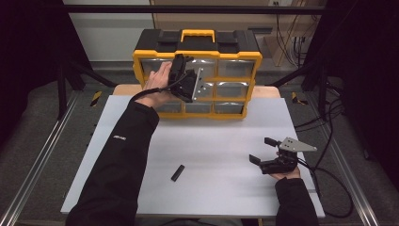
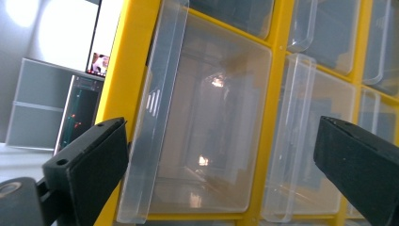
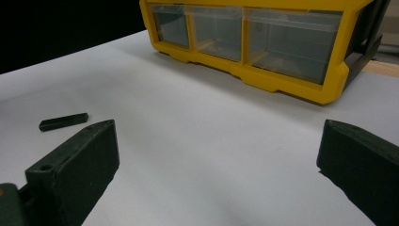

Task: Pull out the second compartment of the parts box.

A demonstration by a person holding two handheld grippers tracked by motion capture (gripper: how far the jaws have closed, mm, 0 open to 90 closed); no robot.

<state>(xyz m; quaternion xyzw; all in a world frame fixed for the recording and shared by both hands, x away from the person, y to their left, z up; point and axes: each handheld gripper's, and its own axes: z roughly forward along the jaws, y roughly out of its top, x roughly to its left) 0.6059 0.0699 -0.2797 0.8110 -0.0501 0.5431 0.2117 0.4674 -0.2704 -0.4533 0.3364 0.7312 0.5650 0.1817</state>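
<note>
1. Two grippers in play: my left gripper (image 1: 181, 63) is up at the yellow organizer (image 1: 197, 55), jaws spread wide and holding nothing.
2. Looking along the left gripper's jaws, I see a clear plastic drawer (image 2: 207, 127) in the organizer's left column right between them, its pull lip (image 2: 153, 117) just beside one jaw.
3. That lip is where I'd take hold, I reckon: thin, stiff, glossy plastic, probably slippery, so a square pinch across it.
4. The drawer looks light; it should slide, but a skewed tug could jam it.
5. My right gripper (image 1: 263, 150) rests low over the white table (image 1: 211, 141), jaws apart, empty.
6. One small black bar (image 1: 177, 173) lies on the table, well apart from both grippers.
</note>
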